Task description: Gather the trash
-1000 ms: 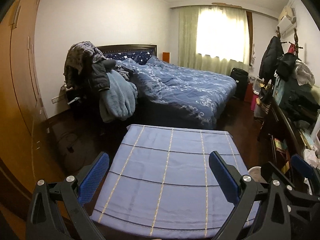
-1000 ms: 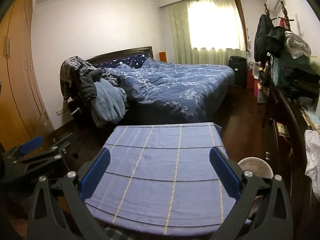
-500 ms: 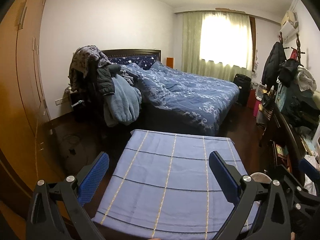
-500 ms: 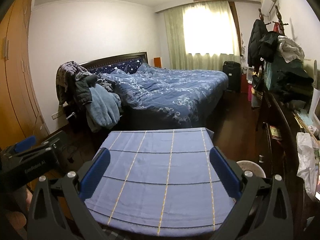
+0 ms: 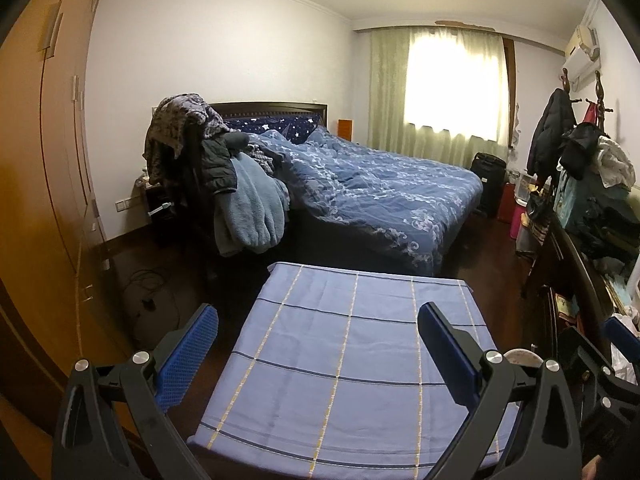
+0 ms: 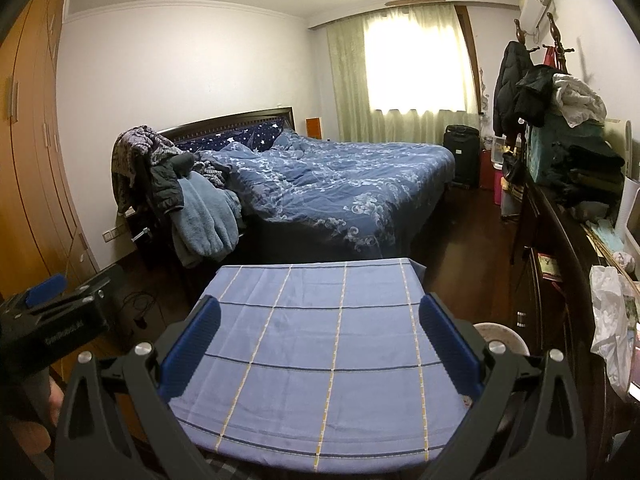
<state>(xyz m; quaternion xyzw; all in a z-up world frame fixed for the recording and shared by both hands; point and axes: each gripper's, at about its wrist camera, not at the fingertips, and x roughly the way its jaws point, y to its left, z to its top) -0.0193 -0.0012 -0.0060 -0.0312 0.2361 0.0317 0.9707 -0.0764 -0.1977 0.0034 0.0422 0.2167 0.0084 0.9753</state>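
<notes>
My left gripper (image 5: 318,354) is open and empty, held above a table covered with a blue checked cloth (image 5: 348,360). My right gripper (image 6: 320,346) is open and empty above the same cloth (image 6: 320,344). No trash lies on the cloth. A crumpled white plastic bag (image 6: 610,320) sits on the dark sideboard at the right. A round whitish bin or stool top (image 6: 498,338) shows just right of the table, also in the left wrist view (image 5: 520,358). The left gripper's body (image 6: 52,320) shows at the left of the right wrist view.
A bed with a blue quilt (image 5: 380,196) stands behind the table. A chair heaped with clothes (image 5: 208,172) is left of it. An orange wardrobe (image 5: 36,200) lines the left wall. A cluttered dark sideboard (image 6: 560,248) and coat rack (image 6: 528,80) line the right. Cables (image 5: 148,292) lie on the floor.
Both cameras have tilted up and pulled back a little, so the table sits lower in view and more ceiling shows. Both grippers stay open.
</notes>
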